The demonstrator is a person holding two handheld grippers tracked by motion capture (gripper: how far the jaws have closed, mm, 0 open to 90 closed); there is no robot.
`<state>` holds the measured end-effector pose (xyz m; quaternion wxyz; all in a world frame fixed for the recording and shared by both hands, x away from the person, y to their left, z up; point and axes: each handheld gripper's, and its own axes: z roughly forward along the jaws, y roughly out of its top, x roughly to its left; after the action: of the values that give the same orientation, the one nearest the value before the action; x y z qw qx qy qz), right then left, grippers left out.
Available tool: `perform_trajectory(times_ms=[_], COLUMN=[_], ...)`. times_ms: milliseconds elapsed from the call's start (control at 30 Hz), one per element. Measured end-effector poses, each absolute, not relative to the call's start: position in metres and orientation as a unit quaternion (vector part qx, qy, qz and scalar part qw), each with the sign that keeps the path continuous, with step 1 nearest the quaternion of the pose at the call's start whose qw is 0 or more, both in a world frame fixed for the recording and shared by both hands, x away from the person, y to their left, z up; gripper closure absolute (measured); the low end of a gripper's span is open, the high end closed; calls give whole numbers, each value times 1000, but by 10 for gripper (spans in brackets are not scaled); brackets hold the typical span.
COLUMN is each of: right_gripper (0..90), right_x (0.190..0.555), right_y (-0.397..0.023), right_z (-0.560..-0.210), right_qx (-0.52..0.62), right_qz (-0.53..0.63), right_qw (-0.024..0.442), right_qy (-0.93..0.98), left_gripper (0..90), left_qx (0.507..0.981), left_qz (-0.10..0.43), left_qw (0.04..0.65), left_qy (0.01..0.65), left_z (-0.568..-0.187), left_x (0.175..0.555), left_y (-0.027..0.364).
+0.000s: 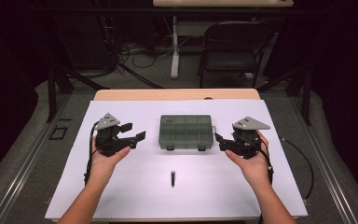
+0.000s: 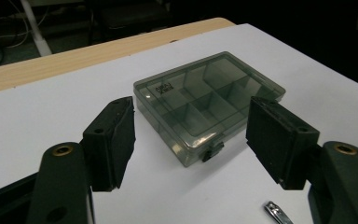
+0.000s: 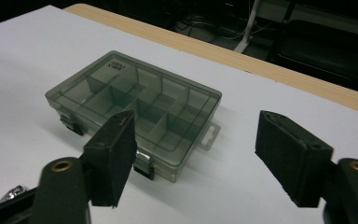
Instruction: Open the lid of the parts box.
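The closed box [image 1: 186,132] lies mid-sheet [image 1: 135,191] between the left gripper [image 1: 133,131] and right gripper [image 1: 219,140], touched by neither. Both sets of jaws are spread, nothing between them. A nail clipper [image 1: 173,178] lies nearer the person, well apart.

The box [image 1: 186,132] lies on the sheet [image 1: 121,186], midway between the left and right edges and nearer the far edge, its latches facing the near edge. The clipper [image 1: 173,178] lies on the sheet nearer the near edge, in front of the box and well apart from it. The left gripper [image 1: 133,133] is left of the box, the right gripper [image 1: 220,141] right of it, both above the sheet. A chair [image 1: 230,49] stands beyond the table's far edge.
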<state>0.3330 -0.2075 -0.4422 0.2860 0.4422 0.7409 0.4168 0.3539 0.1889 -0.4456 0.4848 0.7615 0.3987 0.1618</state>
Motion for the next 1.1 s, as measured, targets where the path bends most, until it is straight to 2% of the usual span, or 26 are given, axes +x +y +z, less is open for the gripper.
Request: perform_trajectory(times_ms=[100,133,167,233,400,600,667,867,1100], right_gripper=[373,373,420,441,449,452,478,574,703], right_x=[340,340,344,349,360,372,374,377,374], right_y=[-205,-205,-203,-202,-200,-202,-202,-199,-194], right_z=[-441,-441,-442,-443,-445,-452,-456,-472,-491], right_qx=[441,441,439,438,445,447,445,442,439], right_qz=[419,419,421,432,433,447,454,438,417], right_qw=[290,290,300,297,301,275,271,277,261], right_qy=[739,739,735,730,724,724,723,732,752], left_gripper=[373,409,419,436,455,481,494,584,765], left_qx=[762,762,761,757,743,746,744,761,782], left_qz=[160,160,153,161,162,171,169,152,147], left_qw=[478,478,481,484,495,478,481,475,451], left_qy=[406,406,406,409,419,431,432,414,404], left_z=[-446,-446,-445,-445,-448,-460,-462,-479,-496], left_x=[359,359,361,364,376,390,391,396,393], left_y=[185,185,185,184,183,179,179,163,145])
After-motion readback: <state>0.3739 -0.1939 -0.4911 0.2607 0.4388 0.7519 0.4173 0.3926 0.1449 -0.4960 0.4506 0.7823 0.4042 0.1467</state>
